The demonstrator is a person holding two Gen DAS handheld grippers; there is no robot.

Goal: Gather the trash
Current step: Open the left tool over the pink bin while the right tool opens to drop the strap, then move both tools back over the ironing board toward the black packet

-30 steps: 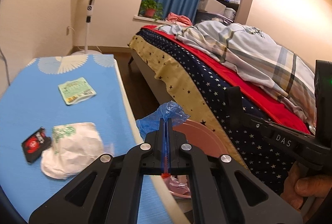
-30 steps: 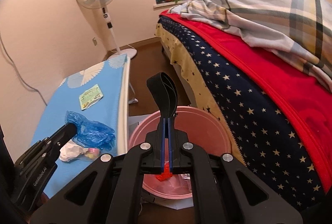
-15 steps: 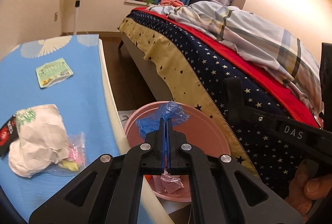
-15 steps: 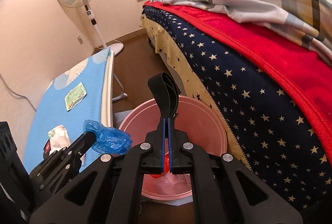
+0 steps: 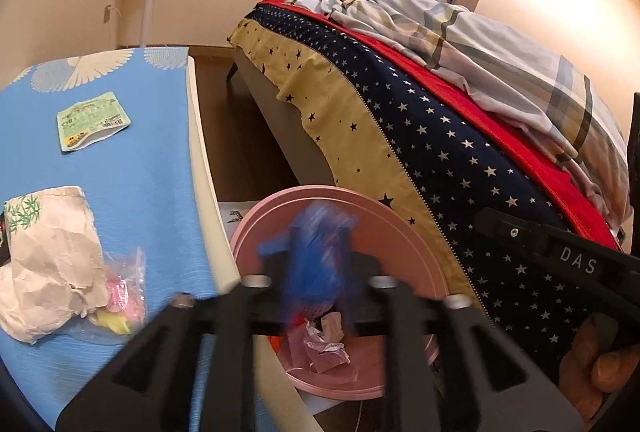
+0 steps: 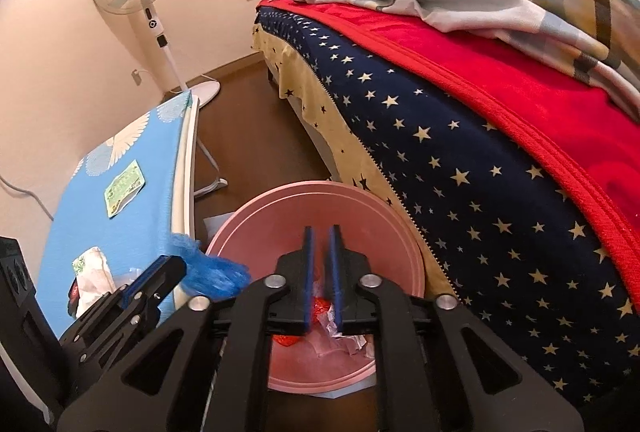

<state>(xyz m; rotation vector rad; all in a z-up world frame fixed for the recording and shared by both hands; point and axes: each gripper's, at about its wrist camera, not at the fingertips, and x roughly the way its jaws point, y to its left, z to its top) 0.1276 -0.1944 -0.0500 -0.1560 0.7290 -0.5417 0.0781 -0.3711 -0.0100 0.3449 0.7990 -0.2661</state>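
— Both claws have parted since a second ago; the black strap has left the right gripper [image 6: 321,278].
— And the blue bag [image 5: 318,252]?
— Blurred, upright between the spread left gripper [image 5: 316,272] fingers, over the pink bin [image 5: 404,228].
— Surroundings?
— Blue table [image 5: 140,160] frame-left, starred bed [image 5: 440,136] right. Strap unseen.

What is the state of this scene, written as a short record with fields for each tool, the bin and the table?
left tool: open, blurred blue bag between its fingers, above the pink bin
right tool: slightly open, empty, above the pink bin
bin contents: crumpled wrappers
table: green packet, crumpled white paper, clear packet
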